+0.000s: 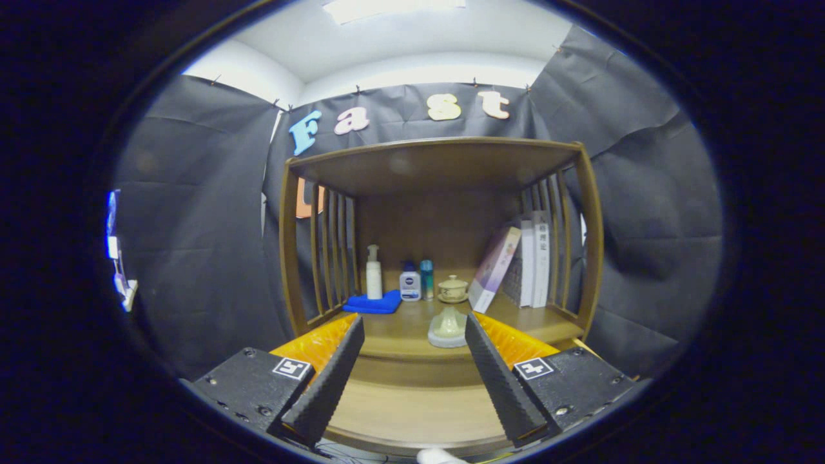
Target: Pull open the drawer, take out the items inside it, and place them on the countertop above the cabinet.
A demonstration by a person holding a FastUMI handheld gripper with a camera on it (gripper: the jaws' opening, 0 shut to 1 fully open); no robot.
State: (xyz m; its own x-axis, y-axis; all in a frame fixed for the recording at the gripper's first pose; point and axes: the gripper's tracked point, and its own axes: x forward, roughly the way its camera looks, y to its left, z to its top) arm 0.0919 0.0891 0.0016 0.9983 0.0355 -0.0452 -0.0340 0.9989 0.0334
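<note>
The wooden cabinet (pixel 438 245) fills the scene ahead, its open shelf facing the gripper so the countertop (pixel 399 335) is easy to reach. The drawer (pixel 412 412) seems to be the paler wood front just below the fingers (I cannot tell whether it is pulled out); its long axis runs side to side, across the fingers. The gripper (pixel 412 380) hovers above it, fingers spread and holding nothing. Books (pixel 532 264) lean against the right slats. A pale lidded dish (pixel 448 328) sits near the countertop's front edge, just ahead of the fingers.
</note>
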